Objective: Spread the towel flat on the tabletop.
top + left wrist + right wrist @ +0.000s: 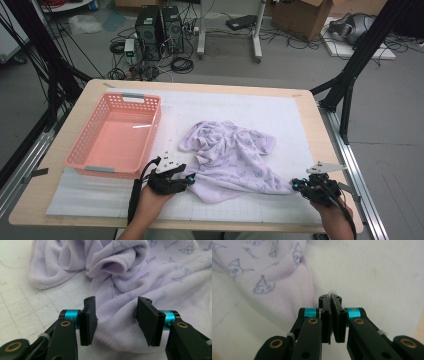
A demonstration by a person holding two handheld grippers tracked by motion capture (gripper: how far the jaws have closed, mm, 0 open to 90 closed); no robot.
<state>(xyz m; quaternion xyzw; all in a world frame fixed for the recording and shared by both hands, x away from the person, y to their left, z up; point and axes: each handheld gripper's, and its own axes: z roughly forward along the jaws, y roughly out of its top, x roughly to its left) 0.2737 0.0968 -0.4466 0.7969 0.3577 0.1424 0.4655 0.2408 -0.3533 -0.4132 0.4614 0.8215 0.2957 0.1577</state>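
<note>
— That lilac towel [235, 157] looks like soft terry cloth, matt, with stitched hems.
— Yes, and the pink basket [116, 135] is glossy perforated plastic. The table [310, 107] has a pale wood edge under a matt white gridded mat [280, 112].

- The pale lilac terry towel [160, 277] carries a blue cursive word that looks like "Kuromi" near the top edge of the left gripper view, beside small outline drawings of a cat-eared figure's head.
- A second, fainter copy of the word sits lower on the same cloth, too blurred to spell out.
- In the right gripper view, just the drawn heads come through.
</note>
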